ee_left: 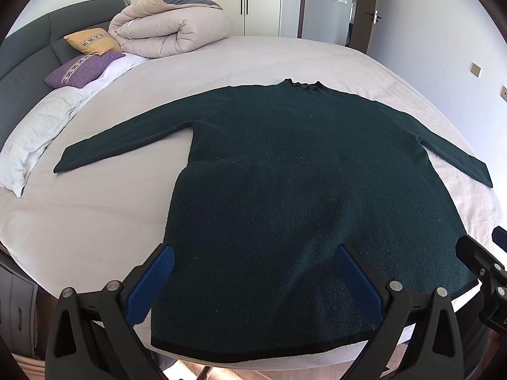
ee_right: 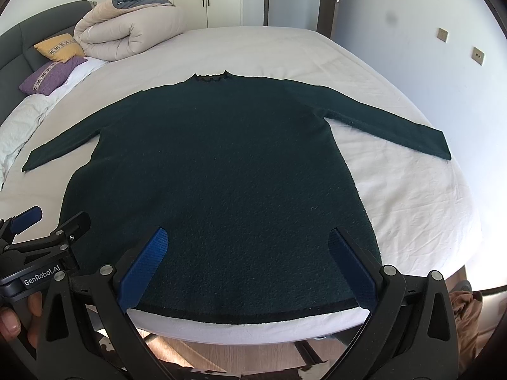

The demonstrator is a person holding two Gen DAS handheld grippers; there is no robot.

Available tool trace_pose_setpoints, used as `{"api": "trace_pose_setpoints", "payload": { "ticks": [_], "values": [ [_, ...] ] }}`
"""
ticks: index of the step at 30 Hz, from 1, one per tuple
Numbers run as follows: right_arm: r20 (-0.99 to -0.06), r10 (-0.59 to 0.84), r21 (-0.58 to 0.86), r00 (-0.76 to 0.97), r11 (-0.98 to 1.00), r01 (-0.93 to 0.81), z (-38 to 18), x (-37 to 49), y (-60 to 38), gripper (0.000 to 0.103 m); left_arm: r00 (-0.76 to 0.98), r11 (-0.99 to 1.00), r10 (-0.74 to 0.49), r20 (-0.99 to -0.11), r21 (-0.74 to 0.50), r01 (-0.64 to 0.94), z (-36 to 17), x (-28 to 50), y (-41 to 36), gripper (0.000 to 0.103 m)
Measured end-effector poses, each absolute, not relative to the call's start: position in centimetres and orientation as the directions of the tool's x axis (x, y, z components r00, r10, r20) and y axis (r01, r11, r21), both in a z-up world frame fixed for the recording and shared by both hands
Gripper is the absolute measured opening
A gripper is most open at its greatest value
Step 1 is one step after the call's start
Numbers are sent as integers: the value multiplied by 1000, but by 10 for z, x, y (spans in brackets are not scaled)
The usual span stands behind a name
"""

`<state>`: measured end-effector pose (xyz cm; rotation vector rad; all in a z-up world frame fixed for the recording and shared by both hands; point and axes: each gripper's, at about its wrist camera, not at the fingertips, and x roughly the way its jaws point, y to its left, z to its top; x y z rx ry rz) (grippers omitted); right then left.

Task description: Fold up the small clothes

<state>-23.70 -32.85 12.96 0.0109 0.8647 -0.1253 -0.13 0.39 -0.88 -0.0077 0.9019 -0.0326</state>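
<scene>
Through my left wrist camera I count one dark green sweater [ee_left: 301, 196], spread flat on the bed [ee_left: 95, 221] with both sleeves stretched out to the sides and the collar at the far end. My left gripper [ee_left: 256, 281] has its jaws spread wide and holds nothing; the two blue pads [ee_left: 152, 285] hover over the sweater's near part, the left one at its left edge, the other over the cloth, and the hem lies just below them at the bed's near edge. Off to the right of my jaws I see part of my right gripper [ee_left: 484, 269]. Far beyond the jaws to the left lie two small cushions, one yellow cushion [ee_left: 92, 41] and one purple cushion [ee_left: 82, 69], with one rolled duvet [ee_left: 171, 28] behind them. Through my right wrist camera the same single sweater [ee_right: 221, 174] fills the space ahead. My right gripper [ee_right: 247, 266] also has its jaws wide apart and empty, both pads above the sweater's lower part, the hem just beneath them. My left gripper [ee_right: 41, 231] shows at the left of these jaws, and the two cushions and the duvet [ee_right: 126, 31] lie far ahead to the left.
</scene>
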Motion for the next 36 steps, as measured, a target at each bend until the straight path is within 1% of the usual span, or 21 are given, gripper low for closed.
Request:
{"api": "trace_pose_setpoints", "payload": {
  "ticks": [15, 24, 30, 33, 35, 36],
  "values": [
    [-766, -108, -47, 634, 993, 112, 122, -235, -324, 103, 609, 999, -53, -791, -47, 25, -13, 1, 9, 103],
    [-776, -111, -53, 621, 992, 111, 121, -229, -321, 103, 599, 996, -87, -796, -91, 24, -18, 5, 16, 103],
    [-787, -102, -52, 609, 994, 99, 119, -222, -319, 103, 622, 981, -161, -766, -195, 14, -16, 10, 38, 103],
    [-800, -43, 1, 599, 997, 72, 118, -217, -320, 103, 634, 973, -182, -751, -229, 8, -13, 19, 58, 103],
    [-804, 6, 48, 594, 997, 56, 118, -212, -322, 103, 644, 960, -205, -737, -278, -12, -10, 28, 79, 103],
    [-802, 22, 68, 597, 996, 55, 119, -209, -323, 103, 653, 946, -229, -722, -323, -25, -9, 34, 94, 103]
  ]
}}
